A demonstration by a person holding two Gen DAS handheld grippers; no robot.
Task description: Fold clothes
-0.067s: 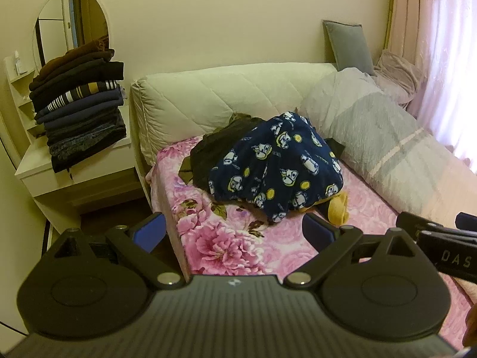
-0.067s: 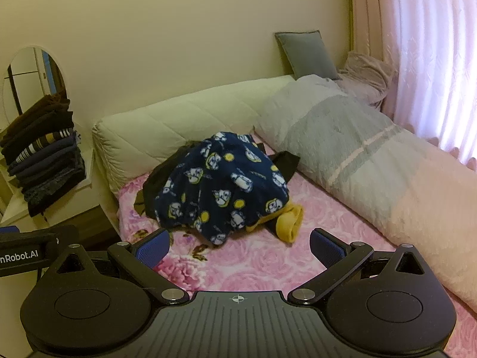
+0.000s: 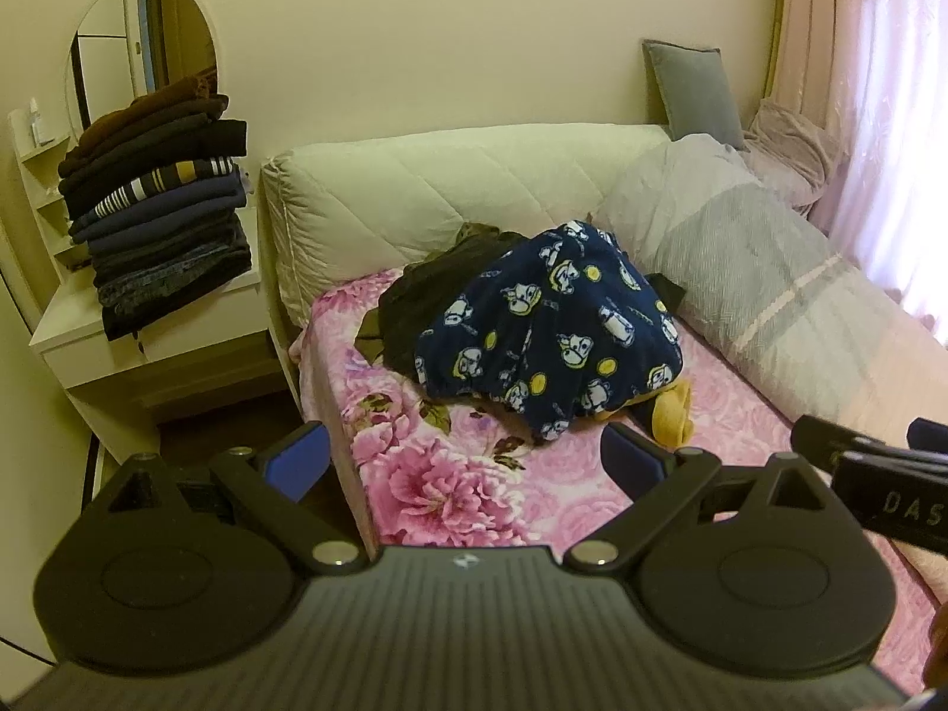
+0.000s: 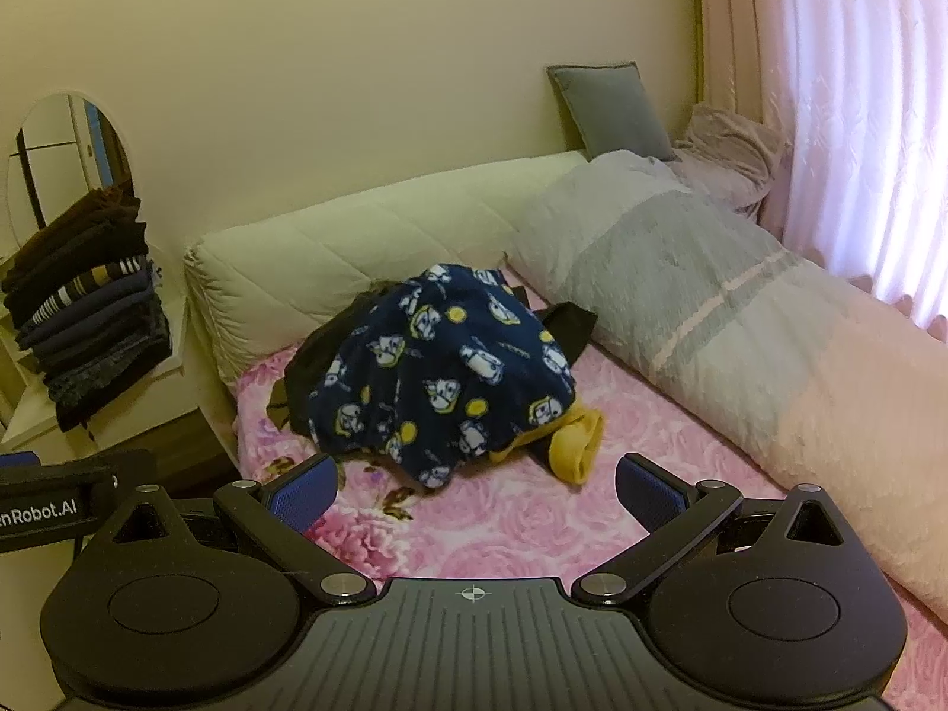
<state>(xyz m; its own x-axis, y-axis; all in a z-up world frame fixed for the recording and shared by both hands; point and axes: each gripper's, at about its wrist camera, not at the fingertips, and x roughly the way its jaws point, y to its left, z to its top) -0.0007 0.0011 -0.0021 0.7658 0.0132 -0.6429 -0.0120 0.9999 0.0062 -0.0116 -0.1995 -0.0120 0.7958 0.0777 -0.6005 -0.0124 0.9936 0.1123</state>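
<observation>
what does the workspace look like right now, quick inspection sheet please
surface: bed with pink floral blanket.
job's things: unfolded heap, navy cartoon-print garment on top, dark garments and a yellow garment under it.
clutter: folded clothes stack on the white vanity; long grey-pink pillow.
grippers: left gripper and right gripper open, empty, short of the heap.
cables: nothing seen.
surroundings: oval mirror, pink curtain.

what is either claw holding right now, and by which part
Nothing. The left claw and right claw both stand open and empty, short of the navy printed garment heaped on the bed.
</observation>
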